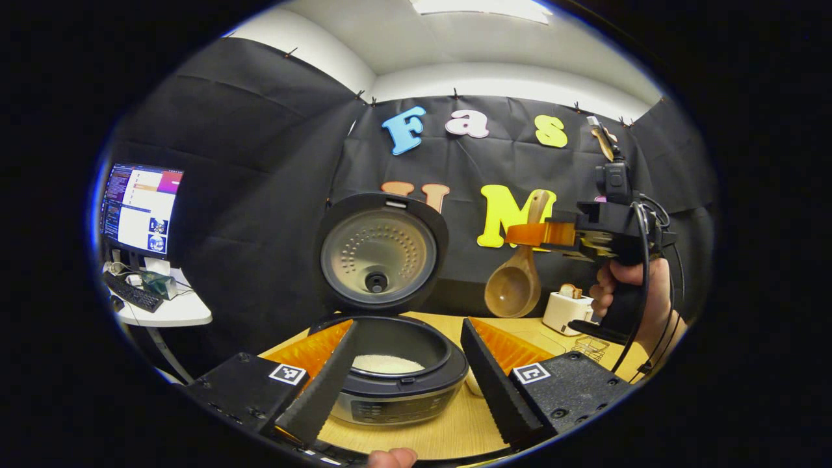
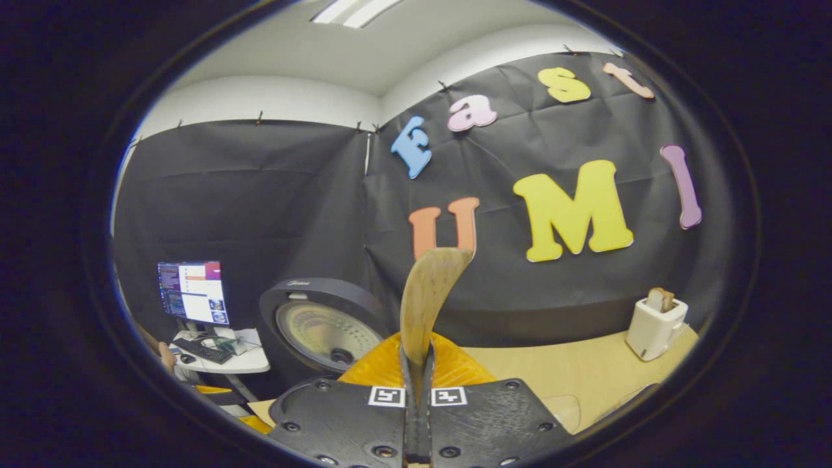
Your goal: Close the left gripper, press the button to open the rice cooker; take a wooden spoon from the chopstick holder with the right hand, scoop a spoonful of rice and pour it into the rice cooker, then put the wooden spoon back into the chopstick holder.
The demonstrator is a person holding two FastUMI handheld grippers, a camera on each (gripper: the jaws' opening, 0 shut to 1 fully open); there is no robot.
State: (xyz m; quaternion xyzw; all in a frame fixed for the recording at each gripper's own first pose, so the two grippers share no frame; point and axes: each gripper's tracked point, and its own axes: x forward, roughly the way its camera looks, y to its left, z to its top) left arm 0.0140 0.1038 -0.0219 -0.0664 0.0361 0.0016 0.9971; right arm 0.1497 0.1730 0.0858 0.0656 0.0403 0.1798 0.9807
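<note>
Left gripper view, left to right. A monitor [image 1: 140,209] stands on a small white side desk [image 1: 170,312] with a keyboard [image 1: 133,292] at the far left. At centre the rice cooker [image 1: 390,380] sits on the wooden table [image 1: 448,432], lid [image 1: 380,253] raised upright, white rice visible in the inner pot. The left gripper [image 1: 406,374] is released: its fingers stand wide apart, one on each side of the cooker, touching nothing. Right of centre the wooden spoon [image 1: 517,283] hangs bowl-down above the table, handle clamped in the right gripper [image 1: 539,234], which a hand [image 1: 634,286] holds aloft. A white toaster [image 1: 567,311] stands behind, a wire basket [image 1: 590,348] just beside it.

Right gripper view, left to right. The monitor [image 2: 193,292], then the open cooker lid [image 2: 322,331]. At centre the right gripper [image 2: 416,383] is clenched on the spoon handle [image 2: 426,305], both fingers pressing it. The toaster [image 2: 655,325] stands at far right on the table [image 2: 565,370].
</note>
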